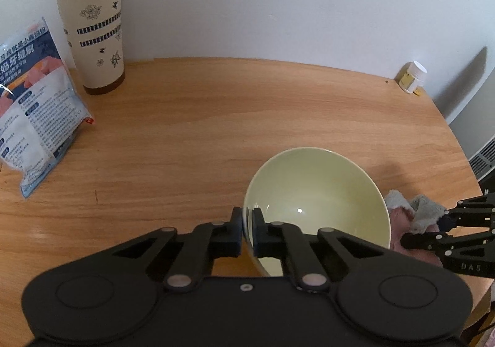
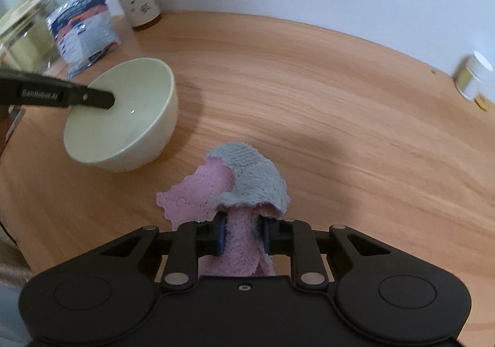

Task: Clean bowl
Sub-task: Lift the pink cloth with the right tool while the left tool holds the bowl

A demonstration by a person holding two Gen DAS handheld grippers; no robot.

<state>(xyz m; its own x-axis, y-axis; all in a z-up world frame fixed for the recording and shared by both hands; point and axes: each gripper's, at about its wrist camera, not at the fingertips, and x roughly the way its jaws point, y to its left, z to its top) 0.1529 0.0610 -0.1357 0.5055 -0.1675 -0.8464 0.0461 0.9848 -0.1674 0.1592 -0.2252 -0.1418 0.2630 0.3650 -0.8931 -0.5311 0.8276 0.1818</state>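
**On the wooden table: bowl and cloth both gripped**

Near the table's front edge, the left gripper pinches the pale green bowl's rim. Beside it, the right gripper squeezes a pink-and-grey cloth, its lower part hidden. The far jar is blurred.

Home: wooden table, tumbler.

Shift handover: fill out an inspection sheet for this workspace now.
Surface: round wooden table, bare in the middle.
Job's things: pale green ceramic bowl, tilted; pink and grey fleecy cloth.
Clutter: floral lidded tumbler, printed plastic packet, small white-capped jar.
Grippers: left hand-held gripper shut on the bowl's rim; right hand-held gripper shut on the cloth.
Cables: nothing seen.
Surroundings: white wall.
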